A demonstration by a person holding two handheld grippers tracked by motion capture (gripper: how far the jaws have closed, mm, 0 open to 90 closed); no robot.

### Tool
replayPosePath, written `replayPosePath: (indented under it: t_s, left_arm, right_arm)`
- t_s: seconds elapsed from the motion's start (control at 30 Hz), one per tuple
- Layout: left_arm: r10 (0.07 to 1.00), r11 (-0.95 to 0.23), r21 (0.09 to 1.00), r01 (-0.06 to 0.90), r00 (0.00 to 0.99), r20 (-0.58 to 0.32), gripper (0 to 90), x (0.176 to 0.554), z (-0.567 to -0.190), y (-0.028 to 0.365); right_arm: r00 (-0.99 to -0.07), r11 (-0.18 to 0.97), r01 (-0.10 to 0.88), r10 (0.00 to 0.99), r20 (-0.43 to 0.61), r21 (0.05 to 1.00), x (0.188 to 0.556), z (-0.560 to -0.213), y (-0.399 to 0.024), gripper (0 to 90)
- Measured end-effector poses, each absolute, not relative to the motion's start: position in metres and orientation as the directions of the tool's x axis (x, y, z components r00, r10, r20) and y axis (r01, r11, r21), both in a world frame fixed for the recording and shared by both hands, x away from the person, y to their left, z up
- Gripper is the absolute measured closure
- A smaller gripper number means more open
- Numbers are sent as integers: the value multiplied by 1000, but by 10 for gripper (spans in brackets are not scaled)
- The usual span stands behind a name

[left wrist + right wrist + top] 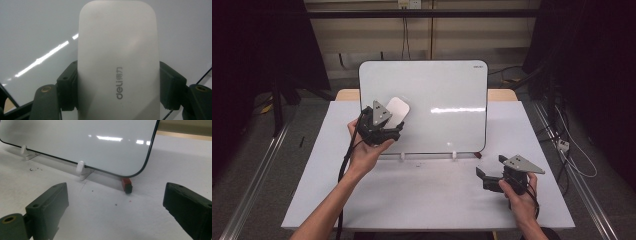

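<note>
Eraser [117,62] is what's being worked with here: a white, rounded, pebble-shaped whiteboard eraser with a "deli" logo printed on its shell. It's clamped in the left claw [393,119], seen left of centre in the high view, and is held up against the upper left part of the whiteboard [442,95]. Whether the pad side is actually pressed on the board surface can't be told for sure, but it looks very close or touching.

In the left gripper view the shell is pinched on its two long sides by the black jaws, roughly around the lower half of the body. Handling-wise it's judged to be light and rigid, a smooth plastic shell, so probably a bit slippery, and the curved sides mean it could squirm out if the squeeze is loosened while wiping. The flat-ish long sides near the middle are likely the best spot to be gripped, which is about where it's taken now.

The whiteboard is propped up on small white feet [80,167] on the tabletop [422,195], with a small red-and-black object [127,185] sitting by its lower corner in the right gripper view.

The right claw [486,176] is parked lower right in the high view, jaws spread apart with nothing between them.
</note>
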State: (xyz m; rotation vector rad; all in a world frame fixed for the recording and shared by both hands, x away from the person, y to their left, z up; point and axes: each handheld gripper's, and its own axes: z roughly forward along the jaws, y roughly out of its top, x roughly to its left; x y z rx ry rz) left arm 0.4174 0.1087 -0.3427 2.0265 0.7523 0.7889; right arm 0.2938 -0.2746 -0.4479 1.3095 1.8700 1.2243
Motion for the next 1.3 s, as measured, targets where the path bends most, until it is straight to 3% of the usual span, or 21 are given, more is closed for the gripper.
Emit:
replayPosePath:
  t_s: [0.97, 1.3]
  left_arm:
    - [817, -424, 864, 271, 527, 236, 311, 403, -338, 158]
    - [798, -474, 831, 292, 542, 265, 311, 399, -358, 163]
  right_arm:
    - [-379, 108, 432, 923, 71, 896, 294, -449, -276, 63]
    - [-378, 110, 430, 923, 68, 896, 295, -448, -273, 63]
